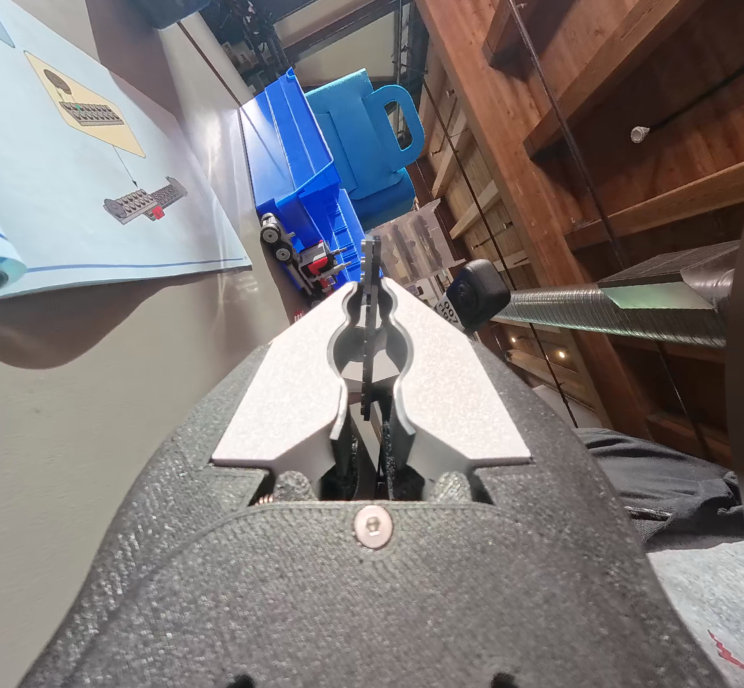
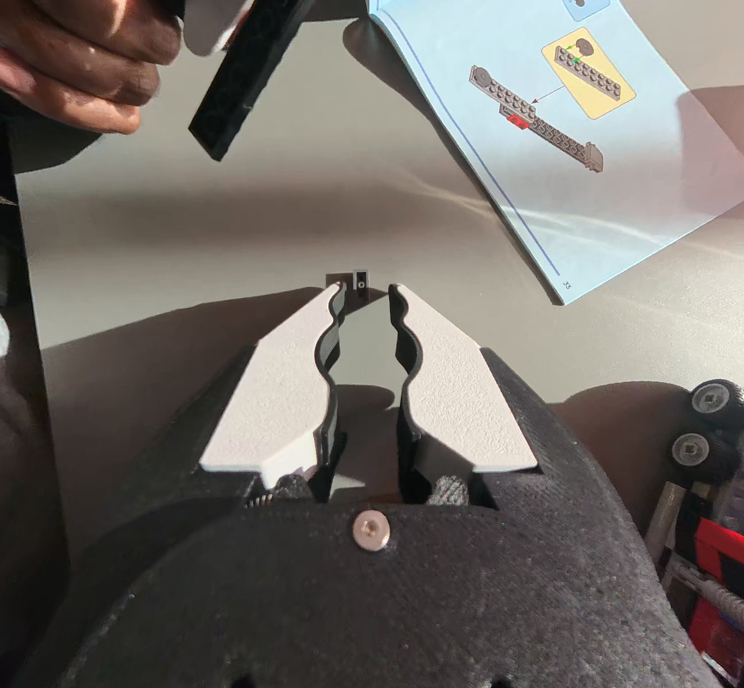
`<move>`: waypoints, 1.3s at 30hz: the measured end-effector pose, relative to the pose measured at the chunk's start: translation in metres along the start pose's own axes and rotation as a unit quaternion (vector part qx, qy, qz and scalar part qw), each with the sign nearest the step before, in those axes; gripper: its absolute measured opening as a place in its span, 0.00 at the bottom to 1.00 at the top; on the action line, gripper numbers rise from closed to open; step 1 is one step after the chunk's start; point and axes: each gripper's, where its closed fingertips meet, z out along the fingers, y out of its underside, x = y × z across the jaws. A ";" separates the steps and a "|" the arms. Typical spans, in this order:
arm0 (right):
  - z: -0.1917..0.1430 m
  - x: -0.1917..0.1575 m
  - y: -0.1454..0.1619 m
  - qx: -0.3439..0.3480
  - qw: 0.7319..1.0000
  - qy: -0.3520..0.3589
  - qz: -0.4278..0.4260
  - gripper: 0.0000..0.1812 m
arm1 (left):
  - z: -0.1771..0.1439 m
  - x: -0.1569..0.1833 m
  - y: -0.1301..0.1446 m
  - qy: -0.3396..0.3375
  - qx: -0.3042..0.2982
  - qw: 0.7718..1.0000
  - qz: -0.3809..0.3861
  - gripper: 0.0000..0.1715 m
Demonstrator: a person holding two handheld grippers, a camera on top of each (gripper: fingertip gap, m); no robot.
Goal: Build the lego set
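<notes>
Left tongs (image 1: 368, 290) pinched on a long black lego plate (image 1: 370, 330), seen edge-on, its end poking out past the tips. Right tongs (image 2: 364, 286) parted by a narrow gap, holding nothing, tips low over the grey desk (image 2: 201, 225); the left tip sits at a small dark piece (image 2: 335, 279), with a small grey lego piece (image 2: 361, 281) just beside it in the gap. Left view is rolled sideways: shows the blue bin (image 1: 298, 169), a light blue foam case (image 1: 374, 145) behind it, the partly built truck (image 1: 302, 258) against the bin, timber shelving at right. Right view alone shows the person's hand (image 2: 80, 44) gripping the left gripper top left, the black plate (image 2: 257, 52) slanting down from it above the desk. Open instruction booklet (image 2: 543, 105) lies flat, top right; truck wheels (image 2: 712, 399) at the right edge.
</notes>
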 end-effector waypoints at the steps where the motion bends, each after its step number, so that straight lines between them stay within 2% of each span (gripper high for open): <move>1: 0.000 -0.001 0.000 -0.001 1.000 -0.002 -0.002 0.12 | 0.000 0.000 0.001 0.001 -0.003 1.000 0.001 0.04; 4: 0.002 -0.002 0.000 0.001 1.000 -0.004 -0.007 0.06 | 0.002 0.001 0.005 0.002 -0.014 1.000 0.001 0.04; 8: -0.005 0.008 -0.009 0.020 1.000 0.013 -0.004 0.05 | 0.005 0.003 0.013 0.009 -0.039 0.999 -0.005 0.05; 14: -0.046 0.006 -0.067 0.124 0.990 0.015 -0.060 0.05 | 0.010 0.000 0.026 -0.002 -0.065 0.998 -0.026 0.04; 17: -0.056 -0.003 -0.082 0.126 0.988 -0.003 -0.089 0.05 | 0.018 0.003 0.041 0.010 -0.076 0.994 -0.079 0.04; 21: -0.061 -0.006 -0.076 0.087 0.990 -0.016 -0.113 0.05 | 0.029 0.009 0.062 0.019 -0.088 0.988 -0.128 0.05; 26: -0.058 -0.007 -0.059 0.032 0.990 -0.027 -0.138 0.05 | 0.034 0.005 0.070 0.018 -0.095 0.983 -0.154 0.05; 39: -0.051 -0.007 -0.052 0.007 0.986 -0.037 -0.160 0.05 | 0.038 0.001 0.079 0.009 -0.112 0.980 -0.164 0.05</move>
